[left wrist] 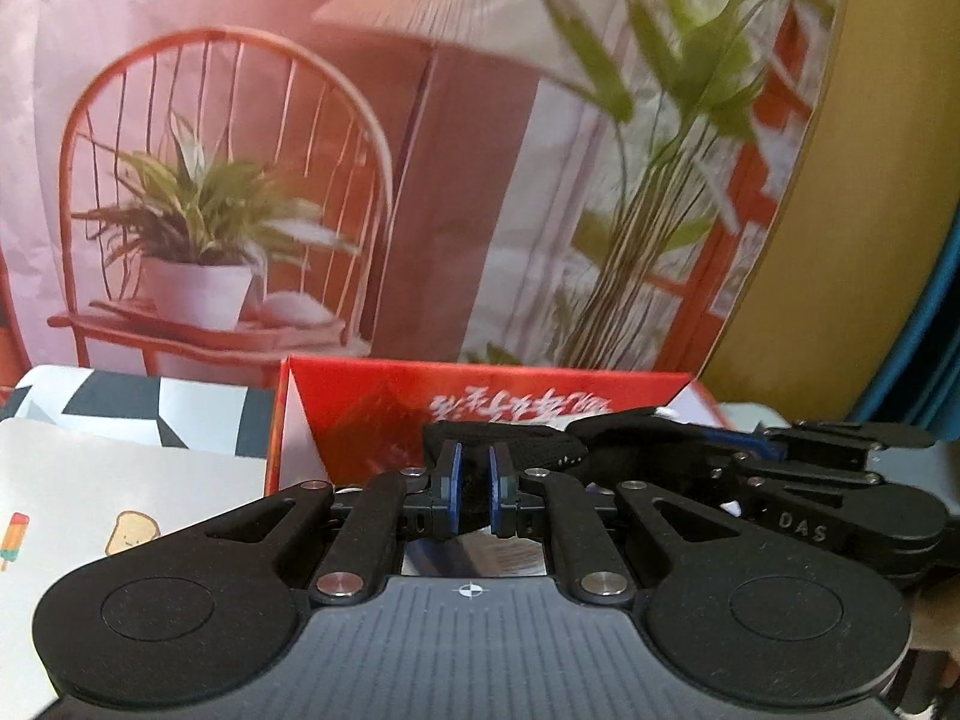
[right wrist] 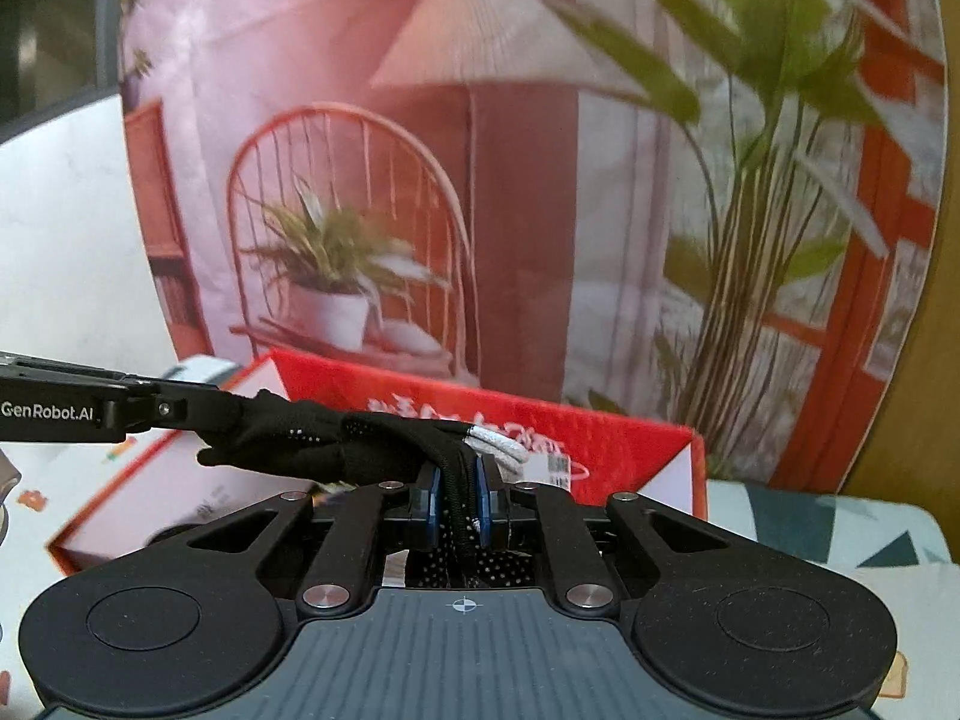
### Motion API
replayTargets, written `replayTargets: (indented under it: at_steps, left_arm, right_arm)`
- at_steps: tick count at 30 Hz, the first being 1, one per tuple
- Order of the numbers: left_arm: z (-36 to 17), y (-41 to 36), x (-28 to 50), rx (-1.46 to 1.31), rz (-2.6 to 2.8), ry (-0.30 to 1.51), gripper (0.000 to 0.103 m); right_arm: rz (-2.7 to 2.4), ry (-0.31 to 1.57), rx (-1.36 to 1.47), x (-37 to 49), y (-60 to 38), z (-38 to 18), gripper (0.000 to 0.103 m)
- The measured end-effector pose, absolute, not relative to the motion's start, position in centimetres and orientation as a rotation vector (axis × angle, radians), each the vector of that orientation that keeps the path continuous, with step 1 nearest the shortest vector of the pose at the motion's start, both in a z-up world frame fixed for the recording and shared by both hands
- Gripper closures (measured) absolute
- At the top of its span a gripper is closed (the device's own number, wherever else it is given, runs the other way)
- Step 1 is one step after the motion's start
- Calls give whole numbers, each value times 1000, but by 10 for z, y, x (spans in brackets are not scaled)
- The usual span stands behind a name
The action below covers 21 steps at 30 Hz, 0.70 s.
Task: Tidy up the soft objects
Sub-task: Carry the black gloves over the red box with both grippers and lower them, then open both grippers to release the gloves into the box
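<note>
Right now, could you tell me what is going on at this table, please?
A person is working two handheld grippers on a black knitted garment. The left gripper pinches one end and the right gripper is shut on the other, near its white label. The garment hangs stretched between them above an open red box.

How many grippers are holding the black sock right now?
2. The left gripper pinches one end of the black sock; the right gripper clamps the other end near its white tag, over the red box. More socks may be hidden.
</note>
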<state>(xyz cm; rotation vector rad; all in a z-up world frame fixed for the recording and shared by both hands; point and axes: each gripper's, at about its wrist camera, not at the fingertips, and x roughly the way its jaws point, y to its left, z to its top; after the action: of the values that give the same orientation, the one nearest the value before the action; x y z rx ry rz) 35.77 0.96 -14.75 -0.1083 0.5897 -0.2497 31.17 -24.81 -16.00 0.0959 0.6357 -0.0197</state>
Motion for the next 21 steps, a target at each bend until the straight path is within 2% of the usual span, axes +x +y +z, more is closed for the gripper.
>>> replayTargets:
  at_steps: [1,3,4,5,7,9,10,12,14,21]
  left_arm:
    - [-150,10,361,-102,-250,595,90]
    - [-153,12,364,-93,-252,604,73]
    - [-153,13,364,-88,-251,602,51]
    - [-153,14,362,-83,-248,591,35]
    - [-150,14,357,-70,-236,558,24]
    - [-145,16,353,-74,-242,549,17]
    - [-143,17,350,-78,-246,545,12]
    - [-138,15,344,-66,-239,535,6]
    - [-133,13,336,-35,-235,520,4]
    - [-125,15,301,23,-192,478,0]
  right_arm:
    - [-23,642,97,314,-249,-164,90]
    - [-26,645,105,316,-251,-169,80]
    - [-25,640,111,316,-252,-171,78]
    - [-24,632,113,315,-252,-172,74]
    - [-28,624,113,313,-253,-171,57]
    - [-28,600,125,310,-255,-168,31]
    - [-30,586,131,307,-256,-166,26]
    - [-44,562,135,302,-255,-163,7]
    - [-57,539,142,296,-254,-159,1]
    - [-89,511,167,271,-249,-154,0]
